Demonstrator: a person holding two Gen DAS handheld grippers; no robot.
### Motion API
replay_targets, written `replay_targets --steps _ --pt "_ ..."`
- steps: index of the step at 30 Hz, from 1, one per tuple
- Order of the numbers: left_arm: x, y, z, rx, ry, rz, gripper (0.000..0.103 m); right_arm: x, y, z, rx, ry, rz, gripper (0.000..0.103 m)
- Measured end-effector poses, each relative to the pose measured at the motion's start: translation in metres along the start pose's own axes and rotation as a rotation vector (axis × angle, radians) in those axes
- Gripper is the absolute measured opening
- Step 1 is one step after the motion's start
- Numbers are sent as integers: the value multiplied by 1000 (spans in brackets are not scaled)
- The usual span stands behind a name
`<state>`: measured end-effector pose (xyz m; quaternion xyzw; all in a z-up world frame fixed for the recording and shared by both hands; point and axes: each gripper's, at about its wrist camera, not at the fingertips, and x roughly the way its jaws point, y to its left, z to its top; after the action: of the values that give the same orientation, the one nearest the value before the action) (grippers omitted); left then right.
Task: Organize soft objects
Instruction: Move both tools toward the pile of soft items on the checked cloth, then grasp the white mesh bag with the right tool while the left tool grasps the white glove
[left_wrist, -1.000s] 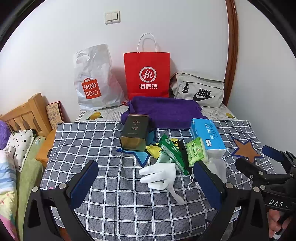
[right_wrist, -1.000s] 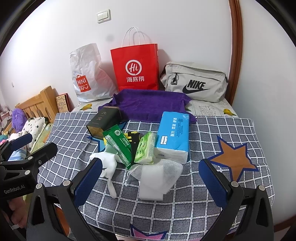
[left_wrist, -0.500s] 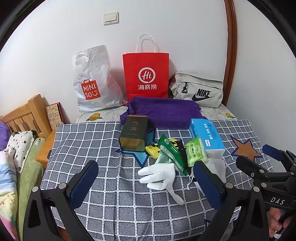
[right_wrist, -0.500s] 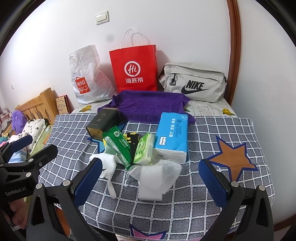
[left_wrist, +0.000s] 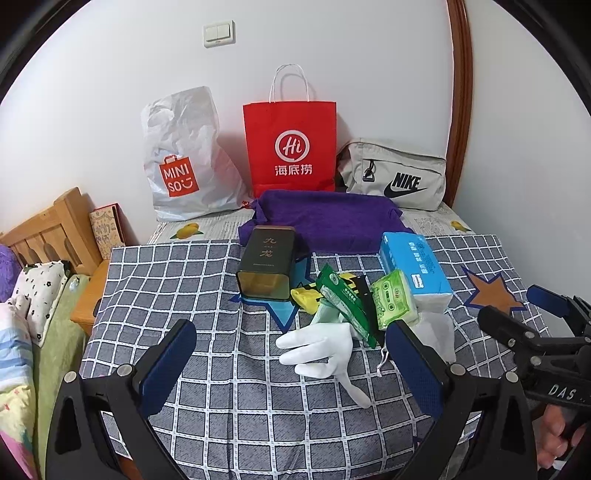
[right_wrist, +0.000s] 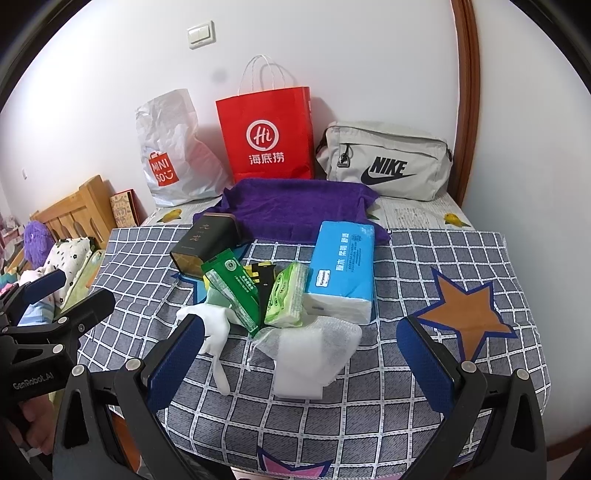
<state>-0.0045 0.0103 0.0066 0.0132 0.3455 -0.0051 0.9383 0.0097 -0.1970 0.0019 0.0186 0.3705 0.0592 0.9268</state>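
Note:
A pile lies mid-table on the checked cloth (left_wrist: 184, 280): a white glove (left_wrist: 317, 347), a white mesh pouch (right_wrist: 314, 354), a blue tissue pack (right_wrist: 343, 266), a small green tissue pack (right_wrist: 288, 295), a green sachet (right_wrist: 232, 284), a dark tin (left_wrist: 267, 262) and a purple towel (left_wrist: 325, 218) behind. My left gripper (left_wrist: 291, 365) is open and empty, held near the glove. My right gripper (right_wrist: 301, 365) is open and empty, held near the mesh pouch. Each gripper shows at the edge of the other's view.
Against the wall stand a white Miniso bag (left_wrist: 181, 158), a red paper bag (left_wrist: 291, 147) and a grey Nike bag (left_wrist: 395, 177). A wooden bed frame (left_wrist: 48, 229) with bedding is at the left. The table's right edge (right_wrist: 532, 332) is near the wall.
Both views have shifted very slightly; the grippers stay open and the objects have not moved.

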Motion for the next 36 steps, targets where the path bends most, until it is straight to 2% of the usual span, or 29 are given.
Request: replay_targets --steps 9,14,26,34,35,36 --pt "26 15 -7 -26 40 1 103 18 -11 -4 2 11 10 102" --pt "46 20 -18 -40 88 -19 103 36 -13 -12 -19 54 0 102" --pt "104 22 -42 -67 175 -50 103 92 -26 -43 16 176 76 101" --pt "131 26 -51 -83 208 -82 103 130 -24 -38 -5 219 50 101" --pt "134 27 -51 -89 213 -84 103 136 -23 -37 -11 229 48 99" --pt "137 28 -51 -97 220 -87 103 142 -21 -37 -14 238 51 91"
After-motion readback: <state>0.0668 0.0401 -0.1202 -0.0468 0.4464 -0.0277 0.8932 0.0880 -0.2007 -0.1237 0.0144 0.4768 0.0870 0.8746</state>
